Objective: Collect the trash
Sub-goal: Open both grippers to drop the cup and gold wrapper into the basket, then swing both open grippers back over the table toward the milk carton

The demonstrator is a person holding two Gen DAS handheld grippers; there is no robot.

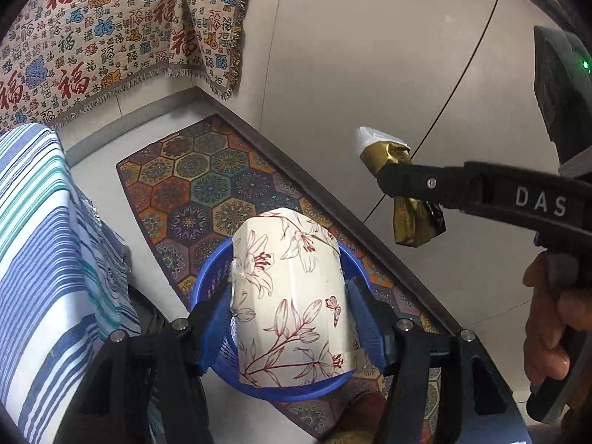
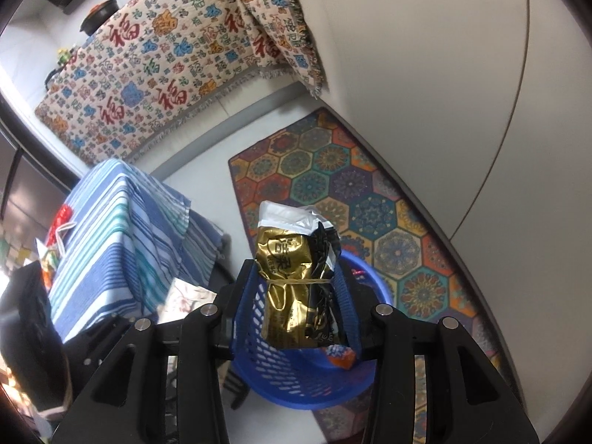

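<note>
Soft, even indoor light, no hard shadows. Both fisheye views bend strongly and darken at the rims. Centres stay sharp.

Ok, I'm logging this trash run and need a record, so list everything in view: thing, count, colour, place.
floral box: one, white with red lilies, between the left gripper's pads, over the basket.
gold packet: one, gold and black with a rubber band, between the right gripper's pads, above the basket.
basket: one, blue plastic, on the floor, an orange wrapper inside.
mat: one, multicolour hexagons, on the floor along the wall.
striped cloth: one, blue, white and teal, draped over furniture beside the basket.
patterned blanket: one, cream with red and blue characters, hanging farther back.
left gripper: one, black with blue pads.
right gripper: one, black with blue pads.
hand: one, on the right gripper's handle.
</note>
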